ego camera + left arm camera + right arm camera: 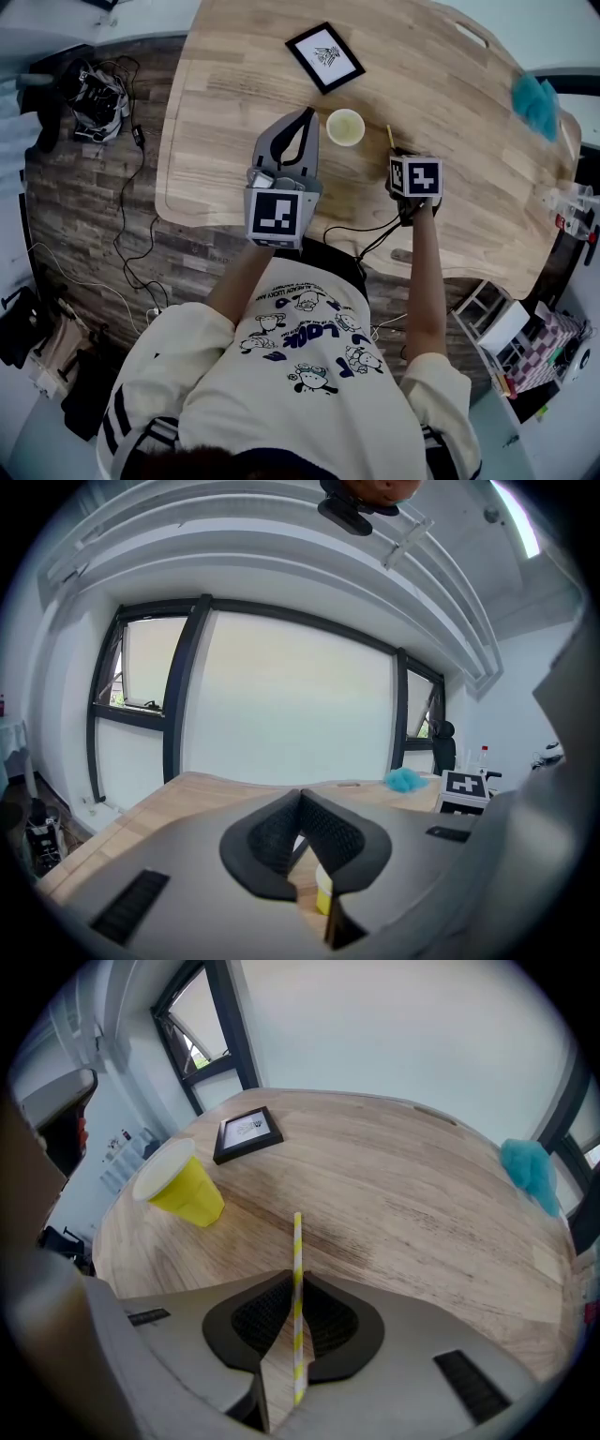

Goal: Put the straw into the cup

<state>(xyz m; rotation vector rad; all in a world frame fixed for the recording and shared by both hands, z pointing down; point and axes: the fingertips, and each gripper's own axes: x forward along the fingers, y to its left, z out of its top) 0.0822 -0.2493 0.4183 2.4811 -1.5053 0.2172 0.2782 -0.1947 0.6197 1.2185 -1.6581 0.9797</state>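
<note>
I read this as a lab or test room in an office building, not a home. A big wooden table (pixel 450 122) with rounded corners stands on a plank floor (pixel 75 206). A tangle of cables and gear (pixel 94 98) lies off its left edge, a framed marker card (pixel 324 56) sits near its far edge, and there are tall dark-framed windows (pixel 281 705).

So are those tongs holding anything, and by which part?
The right tongs pinch the striped straw by its lower half; its top pokes out past them. The left tongs hold nothing.
</note>
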